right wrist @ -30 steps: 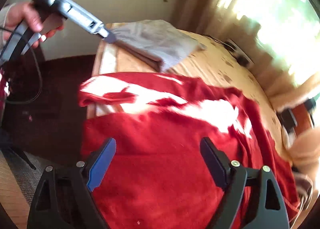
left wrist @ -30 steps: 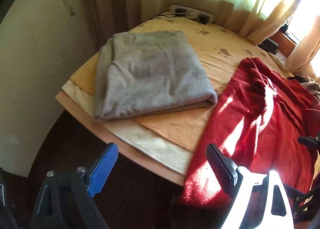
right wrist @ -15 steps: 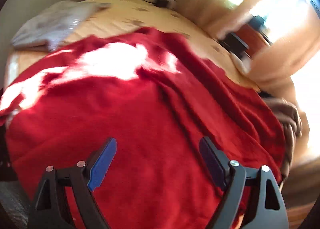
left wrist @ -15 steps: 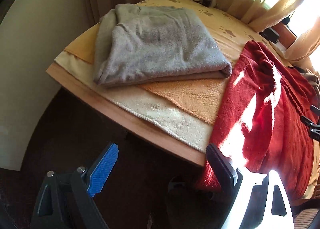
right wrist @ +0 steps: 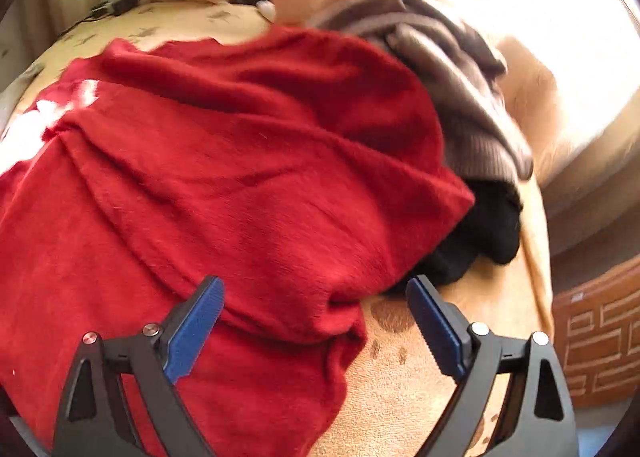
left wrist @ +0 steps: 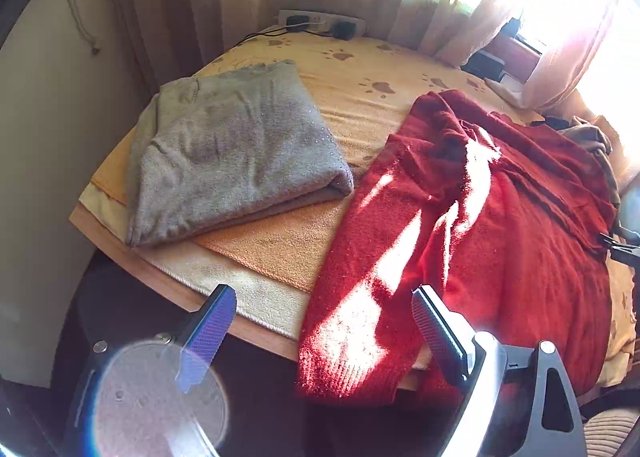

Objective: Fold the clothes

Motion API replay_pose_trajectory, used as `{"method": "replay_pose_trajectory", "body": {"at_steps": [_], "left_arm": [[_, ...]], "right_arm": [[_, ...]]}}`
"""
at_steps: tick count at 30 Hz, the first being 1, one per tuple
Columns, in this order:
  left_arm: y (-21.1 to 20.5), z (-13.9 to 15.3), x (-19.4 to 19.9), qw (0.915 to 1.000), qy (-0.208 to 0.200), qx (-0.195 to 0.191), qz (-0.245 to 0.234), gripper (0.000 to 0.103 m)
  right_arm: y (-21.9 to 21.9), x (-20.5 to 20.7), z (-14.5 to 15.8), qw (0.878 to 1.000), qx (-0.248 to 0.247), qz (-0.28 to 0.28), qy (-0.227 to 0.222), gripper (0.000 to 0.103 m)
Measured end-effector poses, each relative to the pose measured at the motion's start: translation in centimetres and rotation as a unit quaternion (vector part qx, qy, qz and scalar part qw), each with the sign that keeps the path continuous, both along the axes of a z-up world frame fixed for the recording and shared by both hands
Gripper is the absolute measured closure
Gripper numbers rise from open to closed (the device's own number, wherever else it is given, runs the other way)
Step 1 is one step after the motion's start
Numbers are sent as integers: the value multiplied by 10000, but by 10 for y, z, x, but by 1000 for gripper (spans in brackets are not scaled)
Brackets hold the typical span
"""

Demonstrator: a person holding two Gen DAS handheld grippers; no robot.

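The red garment (left wrist: 480,225) lies spread on the table (left wrist: 168,281), its hem hanging over the near edge. Left of it, only the left view shows a folded grey sweater (left wrist: 228,153). Only the right view shows brown clothes (right wrist: 460,97) beyond the red garment. Left tool (left wrist: 324,321) and right tool (right wrist: 316,321) both gape, holding nothing.

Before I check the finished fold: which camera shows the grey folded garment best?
The left wrist view: the grey folded garment lies whole and sharp on the table's far left. The right wrist view shows at most a grey sliver at its left edge, beside the red sweater.
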State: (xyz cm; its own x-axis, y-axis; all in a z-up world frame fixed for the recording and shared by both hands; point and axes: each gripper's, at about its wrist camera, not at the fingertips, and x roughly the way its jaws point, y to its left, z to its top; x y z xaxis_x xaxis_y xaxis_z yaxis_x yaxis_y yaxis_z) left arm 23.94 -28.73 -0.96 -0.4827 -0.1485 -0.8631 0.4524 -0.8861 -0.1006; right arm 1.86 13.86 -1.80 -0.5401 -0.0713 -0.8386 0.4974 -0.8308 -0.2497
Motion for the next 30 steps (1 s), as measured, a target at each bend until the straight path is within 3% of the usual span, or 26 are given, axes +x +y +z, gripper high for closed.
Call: {"method": "replay_pose_trajectory", "body": {"at_steps": [3, 5, 7, 10, 15, 20, 27, 30], "left_arm": [[-8, 2, 18, 9989, 65, 40, 473, 11], [-18, 1, 36, 9960, 122, 177, 865, 11], [-25, -1, 55, 9919, 182, 316, 1217, 11], [-27, -5, 85, 9863, 257, 426, 1573, 11], [-20, -12, 131, 9782, 308, 520, 1987, 11], [-23, -27, 175, 9666, 256, 717, 2446, 11], [-36, -42, 201, 9552, 247, 1007, 2771, 11], [-41, -42, 200, 9565, 265, 1020, 2721, 11]], "right_arm": [[-55, 55, 28, 9888, -270, 1431, 339, 8], [-98, 98, 36, 9642, -283, 2577, 551, 8], [-138, 147, 35, 9248, -141, 3687, 924, 8], [-183, 220, 23, 8454, 58, 5102, 1579, 10], [-232, 293, -6, 7381, 380, 6381, 2158, 27], [-260, 319, -33, 6827, 759, 6876, 2351, 32], [-286, 334, -63, 6354, 1106, 7157, 2679, 35], [-293, 338, -73, 6223, 1301, 7246, 2661, 41]]}}
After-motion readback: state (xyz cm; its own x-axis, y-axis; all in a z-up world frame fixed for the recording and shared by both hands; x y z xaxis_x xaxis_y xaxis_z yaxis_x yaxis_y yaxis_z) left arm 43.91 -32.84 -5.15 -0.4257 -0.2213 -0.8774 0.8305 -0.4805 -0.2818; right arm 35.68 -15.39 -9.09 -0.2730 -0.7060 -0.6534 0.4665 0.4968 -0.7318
